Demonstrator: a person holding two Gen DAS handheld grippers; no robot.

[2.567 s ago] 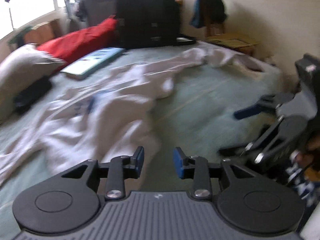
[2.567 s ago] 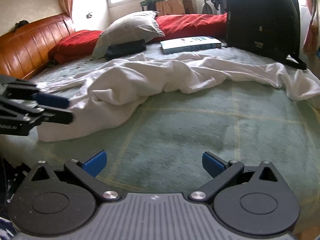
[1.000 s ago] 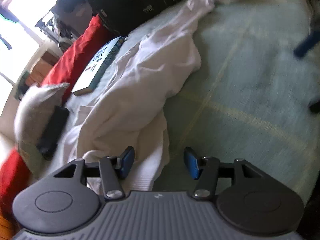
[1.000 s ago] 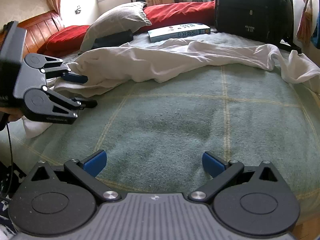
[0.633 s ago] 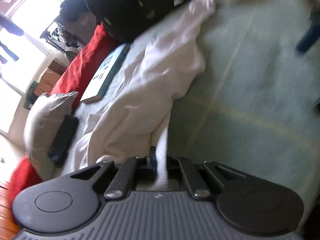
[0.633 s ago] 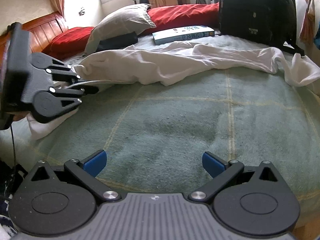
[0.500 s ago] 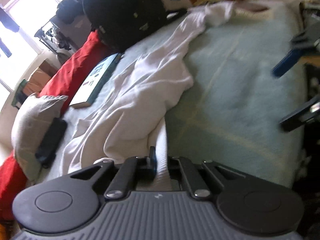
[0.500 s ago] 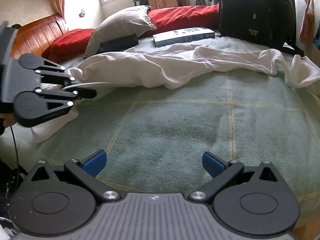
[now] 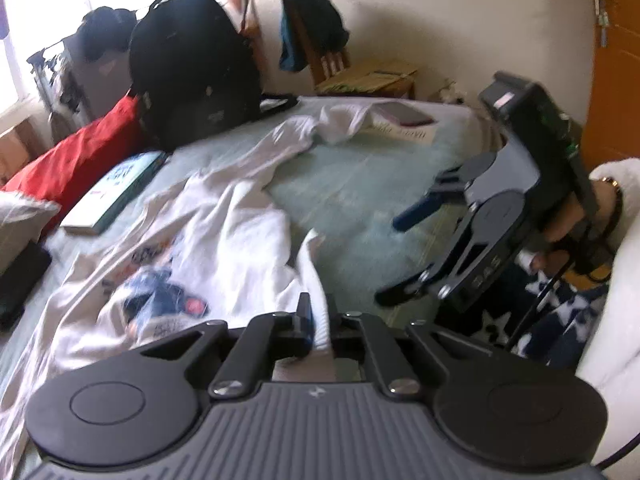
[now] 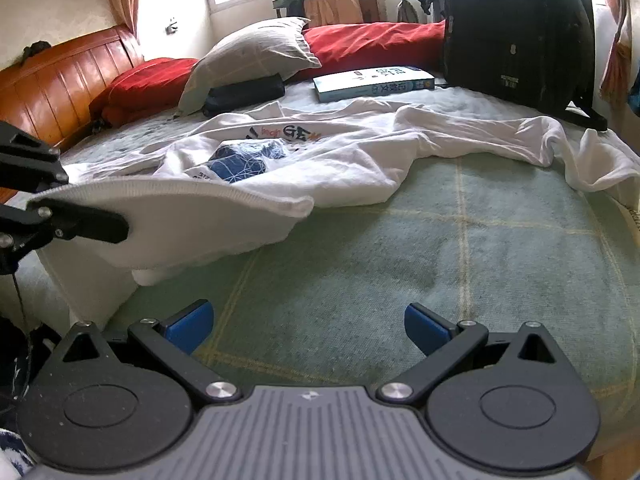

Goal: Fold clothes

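With our left hand-held gripper (image 9: pixel 318 326) clenched on the ribbed hem of the white shirt (image 10: pixel 320 152), which sprawls lengthwise across the bed (image 10: pixel 440 248) ahead, our right hand-held gripper (image 10: pixel 306 326) hangs released near that lifted hem, over bare blanket.

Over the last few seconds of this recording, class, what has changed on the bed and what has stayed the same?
The left gripper closed on the ribbed hem of the white shirt and lifted it, pulling the shirt open so its print shows. The right gripper stayed open and empty above the green blanket. Book, backpack and pillows did not move.
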